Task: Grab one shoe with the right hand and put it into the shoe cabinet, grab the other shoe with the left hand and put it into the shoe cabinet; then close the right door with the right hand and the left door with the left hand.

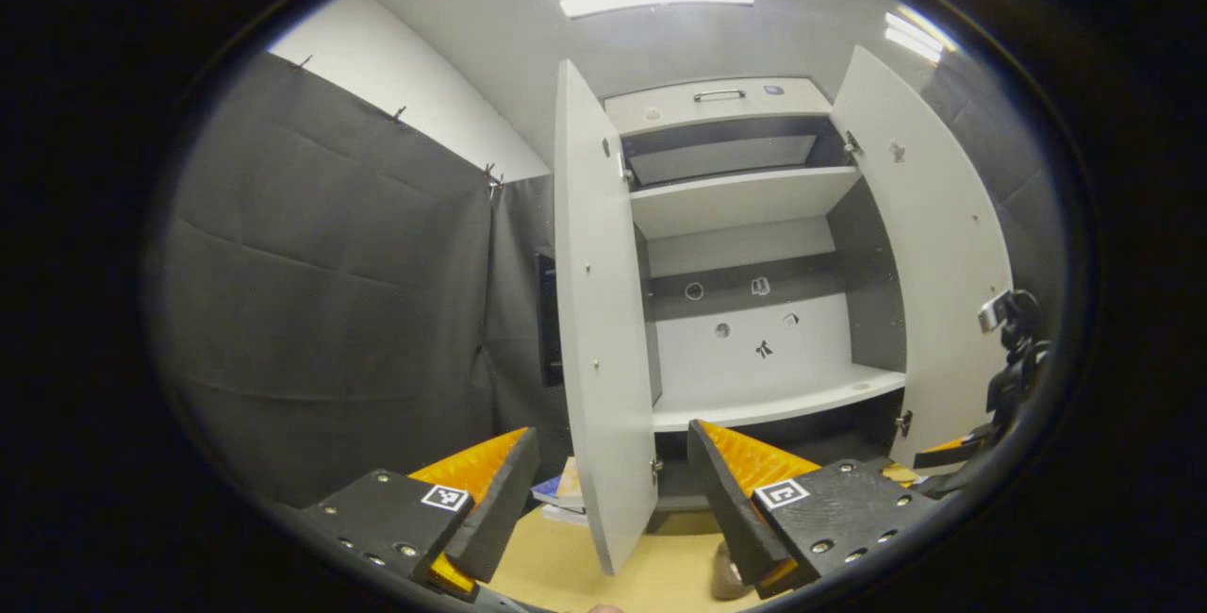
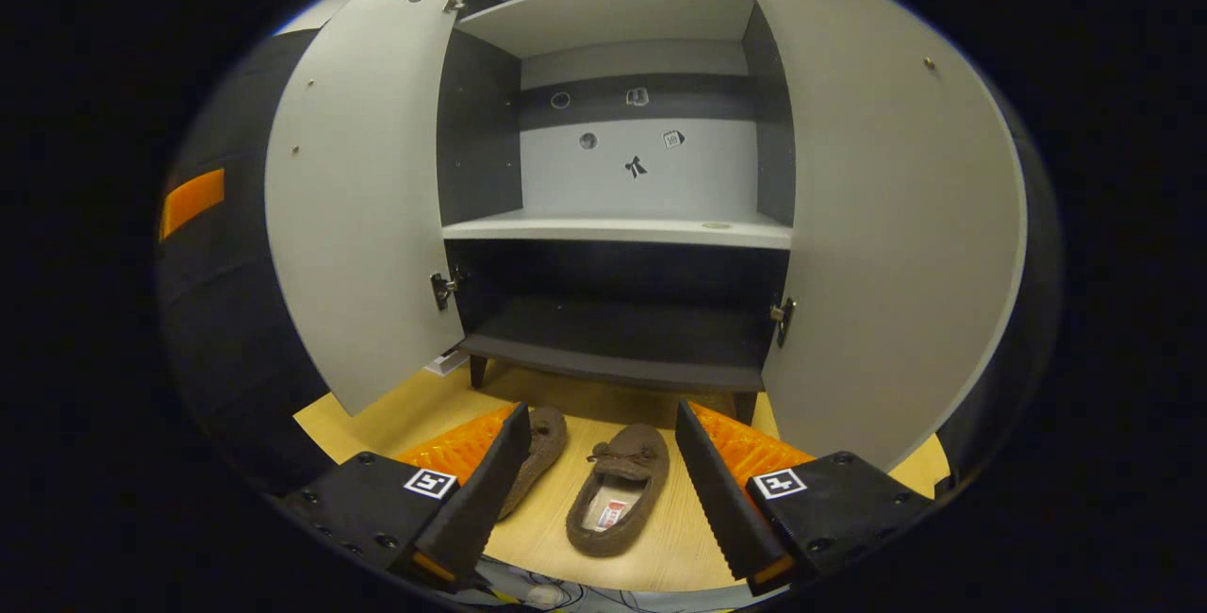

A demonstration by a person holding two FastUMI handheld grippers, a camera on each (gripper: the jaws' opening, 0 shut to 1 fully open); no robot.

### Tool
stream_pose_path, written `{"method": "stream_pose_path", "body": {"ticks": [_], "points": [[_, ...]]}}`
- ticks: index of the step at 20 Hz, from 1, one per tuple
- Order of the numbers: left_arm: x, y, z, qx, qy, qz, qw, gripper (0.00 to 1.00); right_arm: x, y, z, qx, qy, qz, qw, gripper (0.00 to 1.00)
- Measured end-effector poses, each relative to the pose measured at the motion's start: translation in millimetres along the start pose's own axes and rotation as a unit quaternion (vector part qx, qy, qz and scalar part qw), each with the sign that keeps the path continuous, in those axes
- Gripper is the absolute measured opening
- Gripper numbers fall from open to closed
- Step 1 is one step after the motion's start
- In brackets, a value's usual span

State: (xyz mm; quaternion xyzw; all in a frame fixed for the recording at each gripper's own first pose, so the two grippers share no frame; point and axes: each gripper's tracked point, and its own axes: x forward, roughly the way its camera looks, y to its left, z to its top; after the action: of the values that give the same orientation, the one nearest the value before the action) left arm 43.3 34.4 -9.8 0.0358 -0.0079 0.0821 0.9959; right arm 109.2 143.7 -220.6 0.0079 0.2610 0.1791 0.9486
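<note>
In the right gripper view, the right gripper hung low over the wooden floor with its fingers spread wide and nothing between them. Two brown slippers lay on the floor just in front of the shoe cabinet. The right slipper sat in the gap between the fingers, touching neither, its opening facing up and a small bow on its top. The left slipper lay just beside it, partly hidden behind the gripper's left finger. Both cabinet doors stood open: the left door swung out on one side and the right door on the other. Inside, a pale shelf crossed the middle and a dark bottom shelf lay bare below it. In the left gripper view, the left gripper was held higher and likewise released, its fingers well apart and holding nothing. The edge of the left door rose between those fingers, touching neither. The open cabinet showed its pale shelves, with a drawer and handle across the top. The other gripper appeared at the far right edge, near the right door.
</note>
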Motion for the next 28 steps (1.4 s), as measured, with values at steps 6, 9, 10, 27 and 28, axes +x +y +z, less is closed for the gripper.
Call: {"method": "stream_pose_path", "body": {"ticks": [6,9,10,27,28], "points": [[15.4,21.3,-6.2,0.005,0.007,0.017,1.0,0.93,39.6,7.6,-40.2,0.002,0.065,0.012,0.998,0.98],[20.5,32.0,-10.6,0.009,0.012,0.027,1.0,0.93,56.9,11.2,-62.5,0.006,0.103,0.019,0.995,0.97],[21.9,35.9,-11.5,0.011,0.013,0.031,0.999,0.93,61.7,12.9,-68.9,0.007,0.113,0.02,0.993,0.98],[25.9,76.9,-29.3,0.023,0.031,0.073,0.997,0.93,112.0,21.0,-169.2,-0.011,0.267,-0.005,0.963,0.73],[25.7,77.4,-28.7,0.023,0.032,0.074,0.996,1.0,117.0,18.1,-171.0,-0.014,0.269,-0.01,0.963,0.6]]}}
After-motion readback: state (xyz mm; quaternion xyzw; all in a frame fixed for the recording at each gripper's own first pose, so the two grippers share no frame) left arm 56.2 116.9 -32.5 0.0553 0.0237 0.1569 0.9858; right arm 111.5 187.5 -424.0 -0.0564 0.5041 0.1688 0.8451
